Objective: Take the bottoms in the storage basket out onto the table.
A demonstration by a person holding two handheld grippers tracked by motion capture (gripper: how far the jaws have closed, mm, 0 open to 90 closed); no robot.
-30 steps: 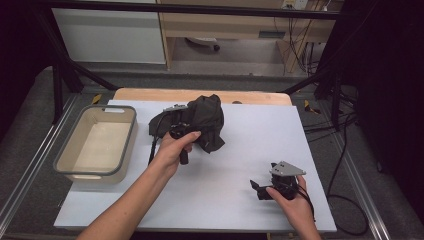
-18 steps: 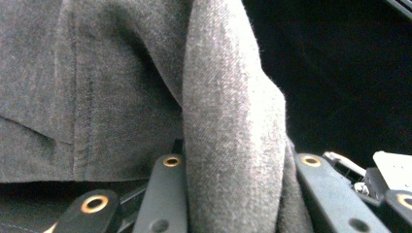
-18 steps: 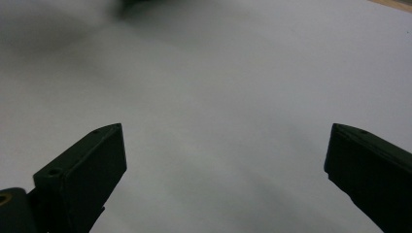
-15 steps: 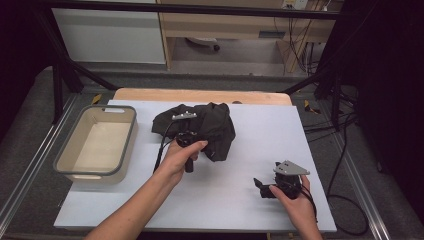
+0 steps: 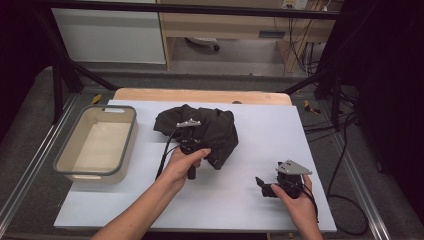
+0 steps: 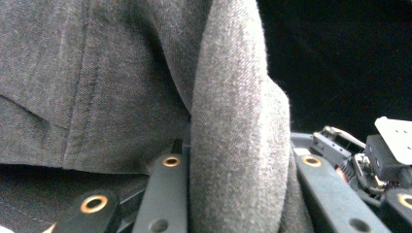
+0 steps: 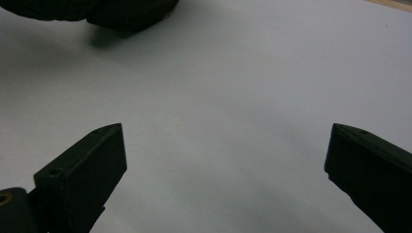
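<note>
- High view, nearest the person: the right gripper [image 5: 272, 186] rests on the white table [image 5: 320, 150] near its front right corner, held in the right hand [image 5: 295, 200]. In the right gripper view its jaws stand wide apart over bare tabletop, with nothing between them.
- Further in, around the table's middle, the left hand [image 5: 182, 167] holds the left gripper [image 5: 192, 142], which is buried in a crumpled dark grey garment [image 5: 210, 130].
- In the left gripper view the jaws are clenched on a thick fold of that grey woven cloth [image 6: 238, 145].
- The garment lies bunched on the table, just right of the grey-rimmed beige tub [image 5: 65, 167] at the left edge.
</note>
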